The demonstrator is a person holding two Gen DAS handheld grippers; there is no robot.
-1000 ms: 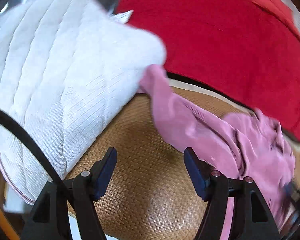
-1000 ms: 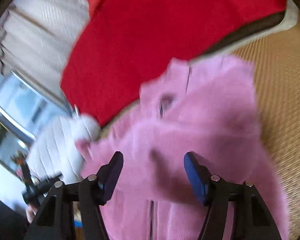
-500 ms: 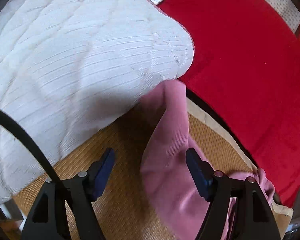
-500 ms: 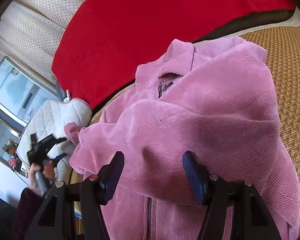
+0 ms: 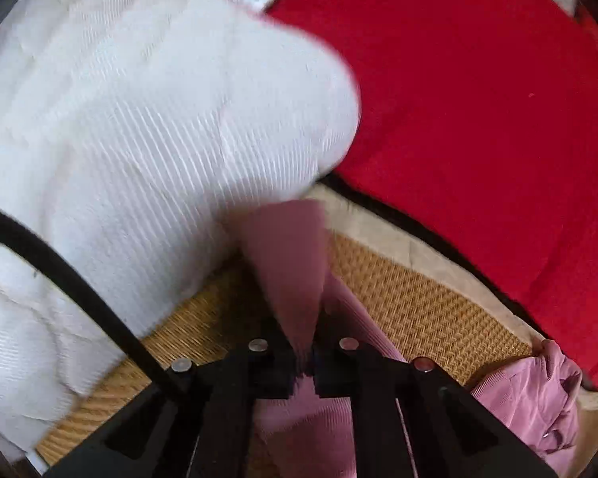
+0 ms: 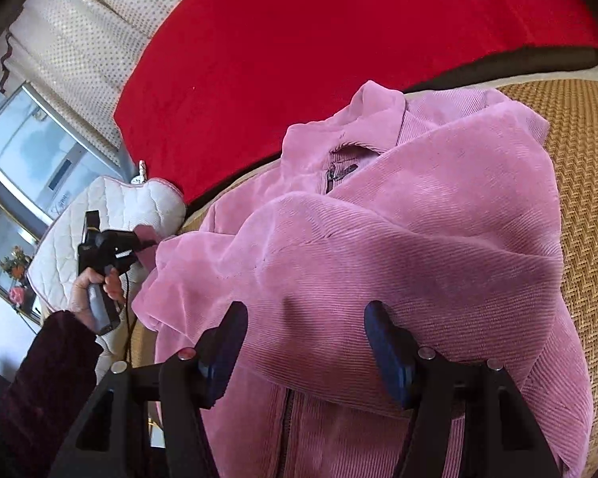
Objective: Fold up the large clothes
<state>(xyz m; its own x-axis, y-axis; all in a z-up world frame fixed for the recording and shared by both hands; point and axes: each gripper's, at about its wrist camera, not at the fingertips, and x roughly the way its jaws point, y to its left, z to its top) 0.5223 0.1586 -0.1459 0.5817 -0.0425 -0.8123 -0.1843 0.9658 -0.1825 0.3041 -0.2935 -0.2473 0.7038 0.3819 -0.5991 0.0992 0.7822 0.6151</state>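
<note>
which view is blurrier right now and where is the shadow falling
Left wrist view: motion-smeared, worst on the white quilted cushion and the pink sleeve pinched in the left gripper. Right wrist view: sharp; the open right gripper shadows the pink jacket.

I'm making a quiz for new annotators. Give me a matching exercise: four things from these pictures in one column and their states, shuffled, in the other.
Things:
1. left hand-held gripper
2. right hand-held gripper
3. pink corduroy zip jacket
4. white quilted cushion

States:
A. open, poised over the jacket body
B. lying on the woven straw mat, one sleeve crossed over its front
C. shut on a sleeve end
D. beside the red blanket, at the mat's edge

Pairs: 1-C, 2-A, 3-B, 4-D
</note>
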